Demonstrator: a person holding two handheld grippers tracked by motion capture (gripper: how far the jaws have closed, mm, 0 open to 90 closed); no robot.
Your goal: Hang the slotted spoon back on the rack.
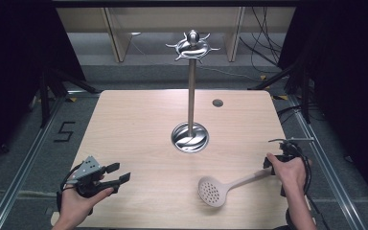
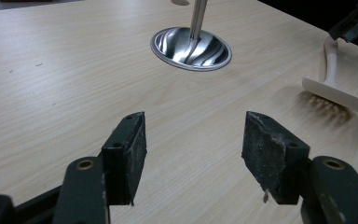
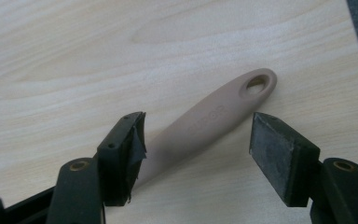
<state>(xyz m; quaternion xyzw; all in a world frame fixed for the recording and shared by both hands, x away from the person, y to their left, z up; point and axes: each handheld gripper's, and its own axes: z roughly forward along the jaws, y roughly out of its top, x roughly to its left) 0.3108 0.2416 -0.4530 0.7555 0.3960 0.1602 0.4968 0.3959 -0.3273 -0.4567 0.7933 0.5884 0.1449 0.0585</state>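
A beige slotted spoon [image 1: 220, 189] lies flat on the wooden table [image 1: 139, 124], its perforated bowl toward the front and its handle [image 3: 205, 123] running right. My right gripper [image 1: 270, 165] stands open over the handle's end; its pads flank the handle [image 3: 198, 154] without pressing on it. My left gripper [image 1: 117, 173] hovers open at the front left with nothing between its fingers [image 2: 193, 149]. A steel utensil stand [image 1: 190, 96] with hooks on top rises from a round base [image 2: 191, 46] at the table's middle. The spoon's bowl [image 2: 335, 93] lies to the right of my left gripper.
A small grey grommet [image 1: 217, 102] sits near the table's far edge. The table's right edge [image 3: 354, 56] runs close to the handle's tip. Dark stands and cables line the floor on both sides.
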